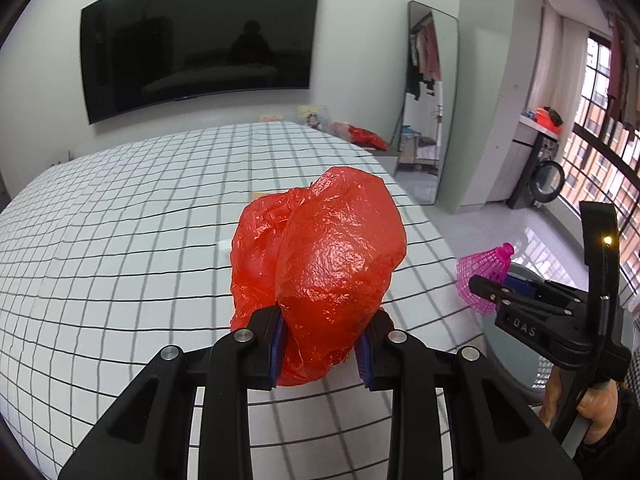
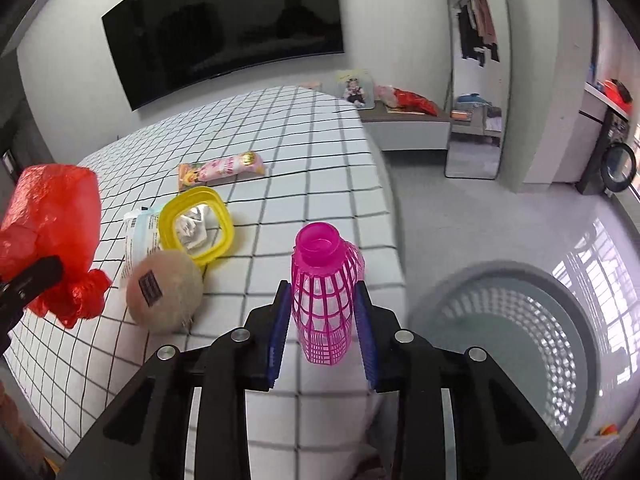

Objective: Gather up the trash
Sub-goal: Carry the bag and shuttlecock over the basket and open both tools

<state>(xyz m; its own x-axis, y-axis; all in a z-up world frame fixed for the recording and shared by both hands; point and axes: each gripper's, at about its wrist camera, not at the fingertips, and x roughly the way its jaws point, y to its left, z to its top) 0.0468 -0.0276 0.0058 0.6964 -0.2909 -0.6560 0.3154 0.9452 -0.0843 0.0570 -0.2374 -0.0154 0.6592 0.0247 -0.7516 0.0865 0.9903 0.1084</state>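
Observation:
My left gripper (image 1: 322, 350) is shut on a crumpled red plastic bag (image 1: 320, 264) and holds it above the checked bed (image 1: 120, 240). The bag also shows in the right wrist view (image 2: 52, 232). My right gripper (image 2: 322, 340) is shut on a pink plastic shuttlecock (image 2: 324, 296), near the bed's right edge. The shuttlecock also shows in the left wrist view (image 1: 482, 276), beside the right gripper (image 1: 492, 290). A grey perforated bin (image 2: 520, 320) stands on the floor right of the bed.
On the bed lie a yellow lidded container (image 2: 196, 226), a beige round ball (image 2: 164, 292), a white wrapper (image 2: 136, 236) and a pink snack packet (image 2: 224, 168). A television (image 1: 196, 44) hangs on the far wall. A mirror (image 1: 428, 100) leans at right.

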